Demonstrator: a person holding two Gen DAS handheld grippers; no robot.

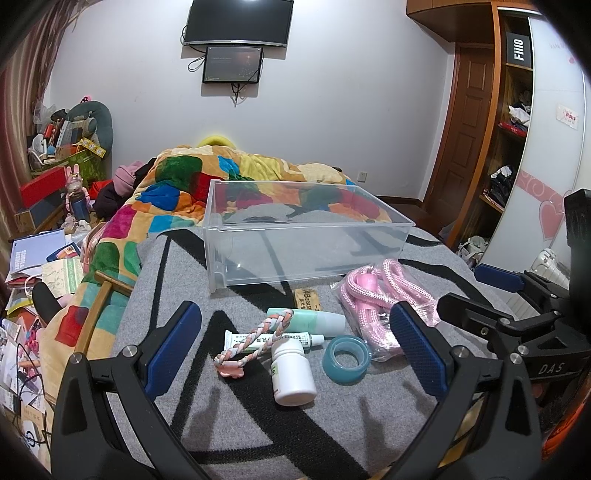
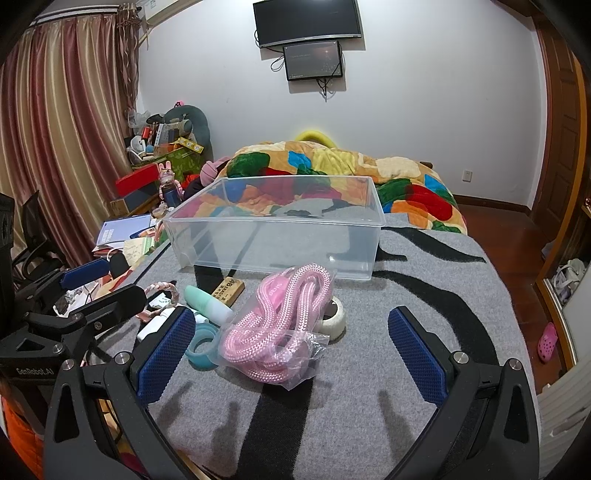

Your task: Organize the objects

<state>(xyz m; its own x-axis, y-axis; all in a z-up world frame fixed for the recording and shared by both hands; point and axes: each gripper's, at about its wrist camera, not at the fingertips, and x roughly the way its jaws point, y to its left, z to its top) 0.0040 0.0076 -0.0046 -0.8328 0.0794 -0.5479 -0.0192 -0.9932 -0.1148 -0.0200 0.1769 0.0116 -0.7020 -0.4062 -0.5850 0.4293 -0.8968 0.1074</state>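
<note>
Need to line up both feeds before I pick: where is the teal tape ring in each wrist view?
Left wrist: teal tape ring, lower centre-right, just right of the white pill bottle.
Right wrist: teal tape ring, lower left, partly hidden by the bagged pink rope.
Shared landmark: clear plastic bin behind.

1. White wall (image 2: pixel 424 103) bearing a dark television (image 2: pixel 307 22) with a smaller screen (image 2: pixel 314 61) just below.
2. Striped curtains (image 2: pixel 62 140) at left.
3. Bed (image 2: pixel 424 295) under a grey blanket and a patchwork quilt (image 2: pixel 406 184).
4. Wooden door (image 1: pixel 469 122) beside open wardrobe shelves (image 1: pixel 513 110).
5. Reddish wooden floor (image 2: pixel 517 236).
</note>
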